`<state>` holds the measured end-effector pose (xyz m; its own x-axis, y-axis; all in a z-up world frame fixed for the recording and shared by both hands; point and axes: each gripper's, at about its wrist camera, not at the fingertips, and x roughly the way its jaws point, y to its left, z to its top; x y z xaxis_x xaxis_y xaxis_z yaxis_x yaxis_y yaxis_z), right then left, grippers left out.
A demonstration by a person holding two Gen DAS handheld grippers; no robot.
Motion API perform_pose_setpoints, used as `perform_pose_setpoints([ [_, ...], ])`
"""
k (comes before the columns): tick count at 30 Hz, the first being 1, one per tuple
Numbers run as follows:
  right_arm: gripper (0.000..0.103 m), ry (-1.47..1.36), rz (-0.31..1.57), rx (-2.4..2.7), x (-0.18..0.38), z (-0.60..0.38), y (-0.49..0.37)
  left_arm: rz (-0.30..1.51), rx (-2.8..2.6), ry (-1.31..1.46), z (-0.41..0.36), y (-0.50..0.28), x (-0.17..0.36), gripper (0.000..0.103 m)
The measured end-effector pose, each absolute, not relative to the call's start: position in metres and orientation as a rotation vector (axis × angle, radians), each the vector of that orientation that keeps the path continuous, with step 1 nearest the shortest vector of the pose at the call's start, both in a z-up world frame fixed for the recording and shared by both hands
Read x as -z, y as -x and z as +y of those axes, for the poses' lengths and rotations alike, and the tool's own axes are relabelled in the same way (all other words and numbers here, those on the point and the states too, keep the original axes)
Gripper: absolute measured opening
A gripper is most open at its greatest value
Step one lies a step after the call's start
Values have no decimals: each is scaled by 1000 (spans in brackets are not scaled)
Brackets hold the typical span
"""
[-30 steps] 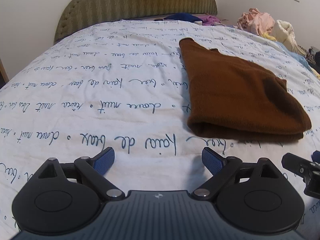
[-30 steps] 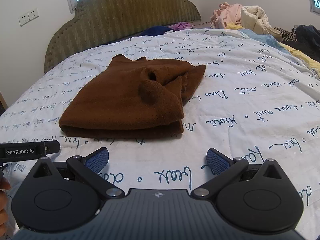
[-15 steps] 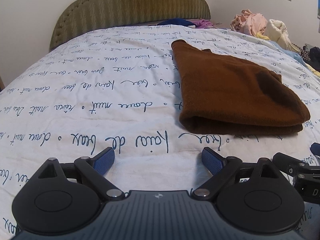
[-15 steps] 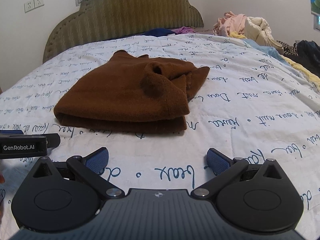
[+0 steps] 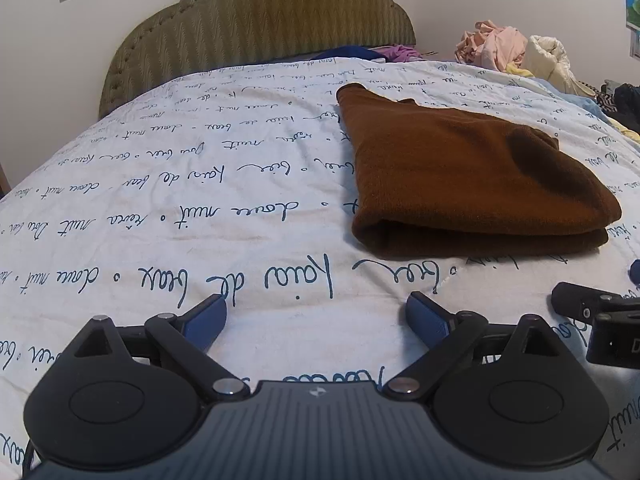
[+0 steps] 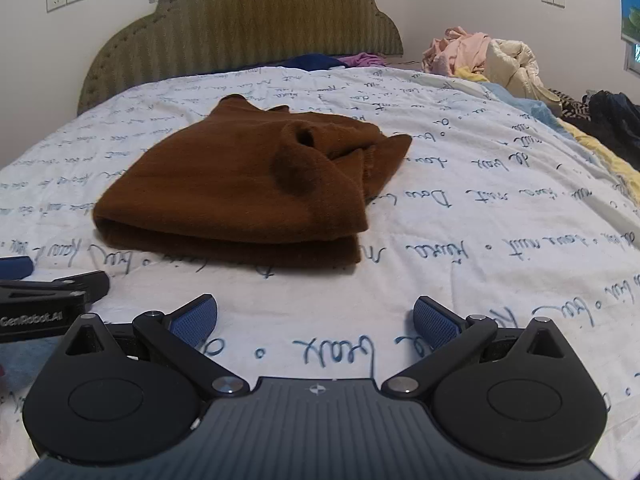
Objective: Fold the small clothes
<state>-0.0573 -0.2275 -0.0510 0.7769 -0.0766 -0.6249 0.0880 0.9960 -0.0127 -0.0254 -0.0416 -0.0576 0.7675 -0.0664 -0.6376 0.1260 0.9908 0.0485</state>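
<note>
Now both my left gripper (image 5: 316,316) and right gripper (image 6: 315,316) hang spread and empty just short of the folded brown garment (image 6: 240,188) on the bedspread (image 5: 160,208), and I reckon a careless grab at its loose, bunched right side could undo the fold.

The brown garment (image 5: 460,176) lies folded in flat layers on the bed (image 5: 200,208), its thick fold edge facing the foot. A rumpled cuff opening sits on top toward its right side.
</note>
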Motion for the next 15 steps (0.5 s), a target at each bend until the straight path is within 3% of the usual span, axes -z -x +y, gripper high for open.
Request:
perform_pose_setpoints([
  [15, 103, -30, 697, 77, 58, -231, 53, 698, 104, -77, -40, 24, 59, 102],
])
